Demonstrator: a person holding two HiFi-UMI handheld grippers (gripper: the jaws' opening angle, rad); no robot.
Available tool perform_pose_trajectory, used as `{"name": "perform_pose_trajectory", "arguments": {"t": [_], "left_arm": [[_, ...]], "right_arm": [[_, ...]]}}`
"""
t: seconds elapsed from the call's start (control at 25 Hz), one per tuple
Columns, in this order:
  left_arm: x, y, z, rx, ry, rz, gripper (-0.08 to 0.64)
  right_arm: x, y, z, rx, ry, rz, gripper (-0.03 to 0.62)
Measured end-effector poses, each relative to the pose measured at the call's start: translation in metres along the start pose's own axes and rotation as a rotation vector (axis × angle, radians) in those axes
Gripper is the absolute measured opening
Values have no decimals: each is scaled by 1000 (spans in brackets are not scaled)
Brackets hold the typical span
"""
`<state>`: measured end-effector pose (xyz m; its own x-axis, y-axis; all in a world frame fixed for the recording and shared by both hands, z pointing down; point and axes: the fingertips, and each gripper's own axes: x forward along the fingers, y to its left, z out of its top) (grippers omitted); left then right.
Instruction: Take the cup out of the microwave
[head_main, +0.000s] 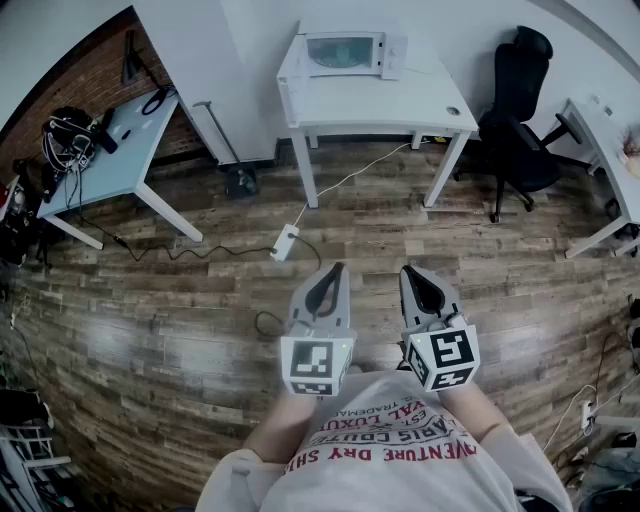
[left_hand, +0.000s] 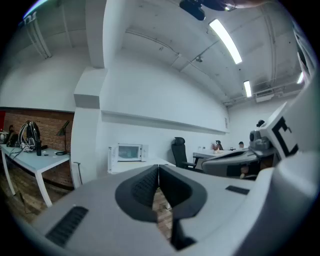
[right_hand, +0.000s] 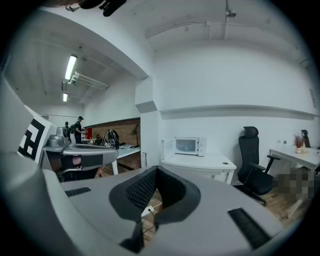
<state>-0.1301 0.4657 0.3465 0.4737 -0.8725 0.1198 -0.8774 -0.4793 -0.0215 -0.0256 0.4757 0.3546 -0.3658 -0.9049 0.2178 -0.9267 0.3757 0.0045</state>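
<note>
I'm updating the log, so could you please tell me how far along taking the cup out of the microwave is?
Done: nothing yet. The small white microwave oven sits on the far white table, its door apparently shut, and no cup shows. In hand: nothing; the left claw and right claw are both shut and empty, well short of the table. Left: walk up, open the door, lift the cup out.

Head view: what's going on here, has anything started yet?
A person stands on the wood floor, holding the left gripper and the right gripper out in front. The tongs of both are shut with nothing in them. They point toward the microwave on the white table, which is across the room and looks out of reach. No cup is visible from here, so the grab has not begun.
</note>
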Motion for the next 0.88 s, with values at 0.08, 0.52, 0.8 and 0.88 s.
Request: {"name": "perform_pose_trajectory", "arguments": {"t": [0.08,0.52,0.8,0.88], "left_arm": [[-1,-1,-2,-2,6,-3,8],[-4,11,-4,-6,7,-2,8],[0,15,-11,-56,15,1,8],[3,13,-17,-62,29,0,8]], "right_arm": [[-1,3,-1,-2,3,3,5],[6,14,-1,55,-8,8,5],[8,18,-4,45,13,20,5],[9,17,-8,51,22,30,5]]}}
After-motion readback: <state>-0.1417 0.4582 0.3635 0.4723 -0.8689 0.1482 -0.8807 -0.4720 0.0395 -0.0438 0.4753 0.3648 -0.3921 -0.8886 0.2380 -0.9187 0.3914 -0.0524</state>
